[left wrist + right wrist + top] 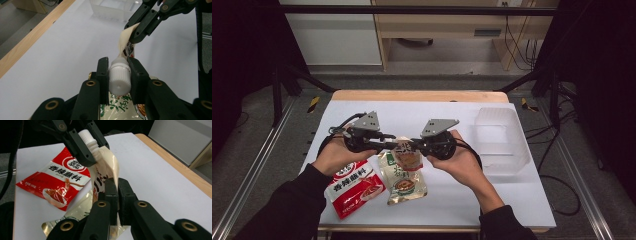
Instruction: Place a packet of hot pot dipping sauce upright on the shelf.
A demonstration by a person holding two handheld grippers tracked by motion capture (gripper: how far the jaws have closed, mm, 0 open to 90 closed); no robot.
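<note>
A small cream spouted pouch (406, 155) hangs in the air between the two grippers, above the table. In the left gripper view my left gripper (118, 62) is shut on the pouch's white ribbed cap (120, 77). The pouch body (124, 40) stretches away to the right gripper (131, 32), which pinches its far edge. In the right gripper view my right gripper (117, 182) is shut on the pouch (110, 160), and the left gripper (97, 152) clamps the cap (86, 136) beyond it. From the high view both grippers, left (384, 145) and right (414, 146), meet at mid-table.
A red seasoning packet (354, 187) and a gold-and-green packet (404, 182) lie flat under the hands, near the front edge. A clear plastic box (502, 140) stands to the right on the white table (437, 112). A wooden strip runs along the far edge.
</note>
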